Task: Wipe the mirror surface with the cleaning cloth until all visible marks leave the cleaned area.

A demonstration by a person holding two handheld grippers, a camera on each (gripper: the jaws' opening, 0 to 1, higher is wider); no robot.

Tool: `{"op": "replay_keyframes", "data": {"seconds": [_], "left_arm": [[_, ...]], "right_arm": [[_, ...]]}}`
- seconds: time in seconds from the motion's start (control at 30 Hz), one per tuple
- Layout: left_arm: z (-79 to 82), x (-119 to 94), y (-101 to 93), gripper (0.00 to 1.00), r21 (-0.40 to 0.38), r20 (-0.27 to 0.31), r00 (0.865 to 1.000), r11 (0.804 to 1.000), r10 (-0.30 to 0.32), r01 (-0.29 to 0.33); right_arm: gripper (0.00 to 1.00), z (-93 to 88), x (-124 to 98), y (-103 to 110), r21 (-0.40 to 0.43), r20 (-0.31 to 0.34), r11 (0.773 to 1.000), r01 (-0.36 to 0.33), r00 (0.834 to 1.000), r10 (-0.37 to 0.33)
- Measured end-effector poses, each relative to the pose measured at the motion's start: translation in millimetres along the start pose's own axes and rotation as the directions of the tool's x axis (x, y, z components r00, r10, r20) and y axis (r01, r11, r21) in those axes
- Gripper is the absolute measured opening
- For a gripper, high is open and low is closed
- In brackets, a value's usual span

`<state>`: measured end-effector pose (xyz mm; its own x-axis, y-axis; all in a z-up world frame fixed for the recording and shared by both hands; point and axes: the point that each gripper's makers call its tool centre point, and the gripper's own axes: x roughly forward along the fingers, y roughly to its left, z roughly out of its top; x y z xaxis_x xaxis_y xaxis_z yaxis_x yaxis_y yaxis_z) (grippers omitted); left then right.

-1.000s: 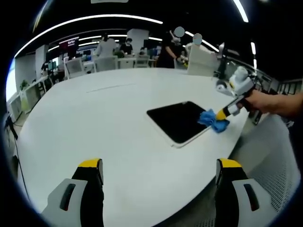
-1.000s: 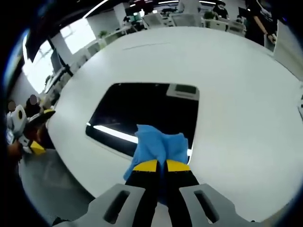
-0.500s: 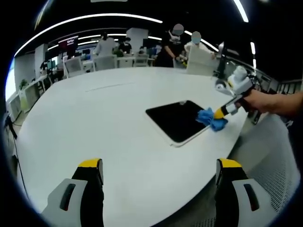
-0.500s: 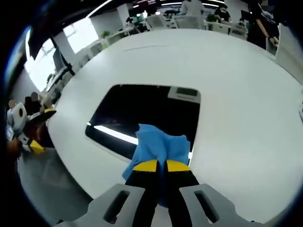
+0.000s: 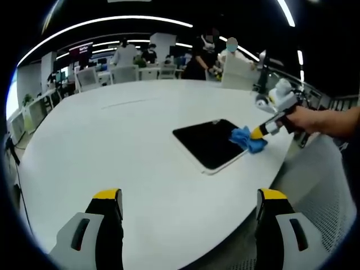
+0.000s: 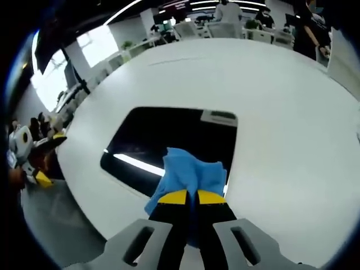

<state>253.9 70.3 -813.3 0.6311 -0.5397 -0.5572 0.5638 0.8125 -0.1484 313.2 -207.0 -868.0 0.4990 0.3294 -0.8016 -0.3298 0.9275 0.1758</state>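
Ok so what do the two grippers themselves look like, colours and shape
Both match: the left gripper and the right gripper have light grey moulded bodies with dark slots, black jaws and yellow tips. In the left gripper view the right one's body looks white and bulky.

The counter [image 6: 281, 101] is plain white all over. The mirror [image 6: 169, 140] looks black and shiny, with one thin white stripe of light across it and a white edge around it. The cloth [image 6: 188, 174] is bright blue. The right claw [image 6: 186, 198] has yellow tips, black fingers and a grey body. The left claw [image 5: 188, 197] has the same yellow tips, black fingers and grey body.
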Motion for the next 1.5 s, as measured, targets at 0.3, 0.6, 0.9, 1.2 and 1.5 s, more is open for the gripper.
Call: {"op": "replay_keyframes", "data": {"seconds": [0.3,0.6,0.9,1.2,1.5], "left_arm": [[1.4,-0.8,1.2,0.99,-0.002,0.009,1.0,1.0,0.004,-0.004],[1.9,-1.3,2.6,0.99,-0.004,0.012,1.0,1.0,0.007,-0.007],[1.9,-0.7,1.6,0.99,0.0,0.01,1.0,1.0,0.005,-0.005],[1.7,-0.9,3.3,0.99,-0.003,0.012,1.0,1.0,0.009,-0.009],[2.0,-1.5,4.0,0.99,-0.008,0.014,1.0,1.0,0.012,-0.012]], "right_arm": [[0.0,10.4,6.5,-5.2,-0.015,0.011,1.0,0.008,1.0,-0.007],[0.0,21.2,13.4,-10.2,-0.013,0.02,1.0,0.02,1.0,-0.02],[0.0,37.9,23.4,-17.8,-0.018,0.026,0.999,0.026,0.999,-0.026],[0.0,55.2,33.2,-27.9,-0.003,0.019,1.0,0.023,1.0,-0.023],[0.0,71.5,43.1,-35.8,-0.03,0.014,0.999,0.031,0.999,-0.031]]}}
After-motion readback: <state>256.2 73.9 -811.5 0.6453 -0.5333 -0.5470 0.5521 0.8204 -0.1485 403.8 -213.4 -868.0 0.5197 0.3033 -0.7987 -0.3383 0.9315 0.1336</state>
